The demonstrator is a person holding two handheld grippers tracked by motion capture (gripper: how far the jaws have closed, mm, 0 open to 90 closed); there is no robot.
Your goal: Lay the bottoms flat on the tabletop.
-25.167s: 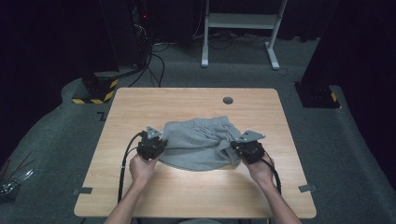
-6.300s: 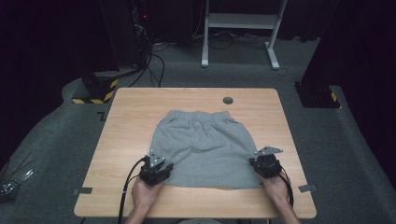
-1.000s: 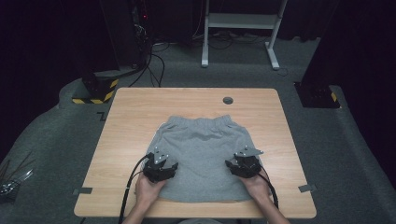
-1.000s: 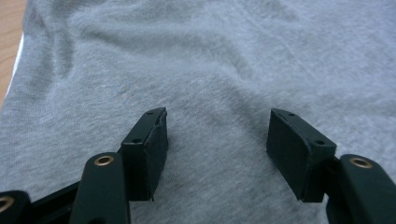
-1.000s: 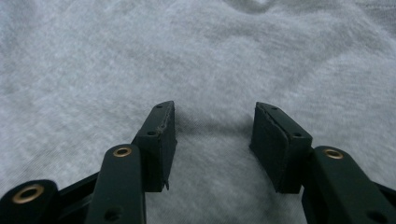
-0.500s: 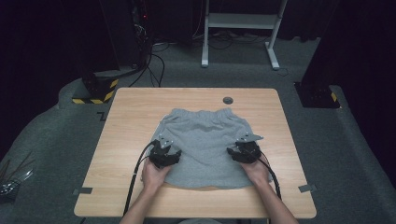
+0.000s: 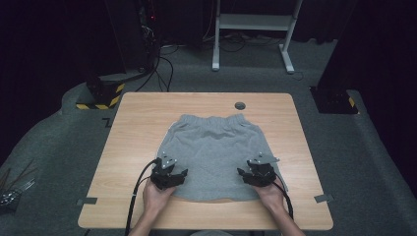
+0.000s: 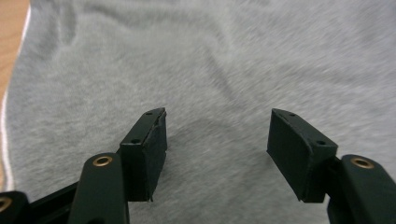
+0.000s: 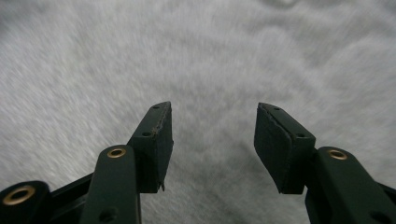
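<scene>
Grey shorts [image 7: 214,150] flat mid-table [image 7: 137,118], waistband far side; left gripper [image 7: 168,176] and right gripper [image 7: 256,173] over near hem corners, both spread, nothing pinched, right jaws just opening a bit wider, only cloth below.

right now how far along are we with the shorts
Done: the shorts lie spread flat on the table, waistband at the far side. In hand: nothing is gripped; the left gripper and right gripper sit over the near leg ends with jaws open, no cloth between them. Left: probably folding, since no fold shows yet.
</scene>
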